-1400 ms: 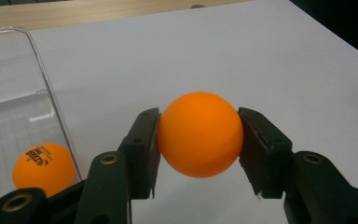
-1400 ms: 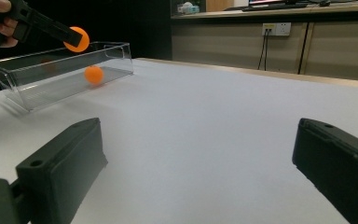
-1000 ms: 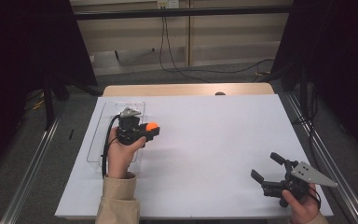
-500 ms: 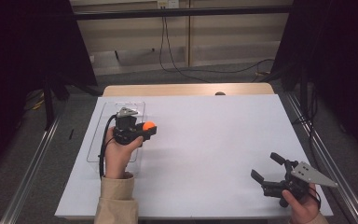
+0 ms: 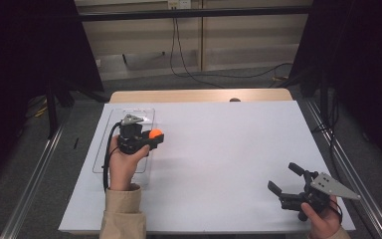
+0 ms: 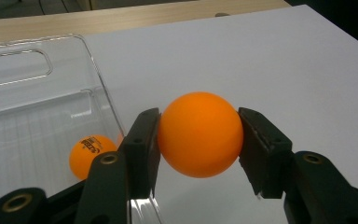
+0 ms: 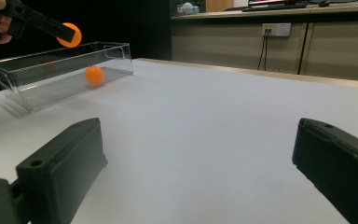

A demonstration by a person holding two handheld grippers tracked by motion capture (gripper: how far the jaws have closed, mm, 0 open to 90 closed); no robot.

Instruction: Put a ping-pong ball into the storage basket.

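Observation:
My left gripper (image 5: 155, 135) is shut on an orange ping-pong ball (image 5: 155, 134), held in the air at the right rim of a clear plastic bin (image 5: 101, 149) on the table's left side. In the left gripper view the ball (image 6: 199, 134) sits squeezed between the two black jaws of the left gripper (image 6: 199, 140), just right of the bin's wall (image 6: 51, 107). A second orange ball (image 6: 87, 154) lies inside the bin. The right gripper view shows the bin (image 7: 37, 86), the ball in it (image 7: 93, 74) and the held ball (image 7: 70, 35). My right gripper (image 5: 284, 178) (image 7: 196, 154) rests open and holds nothing near the front right corner.
A white sheet (image 5: 229, 144) covers the table, with a wooden strip (image 5: 199, 95) along its far edge. Metal rails (image 5: 35, 174) run along both sides. Cables (image 5: 179, 55) lie on the floor behind the table.
My left gripper has drifted slightly left with the orange ball, closer over the bin's rim. The right gripper has stayed still.

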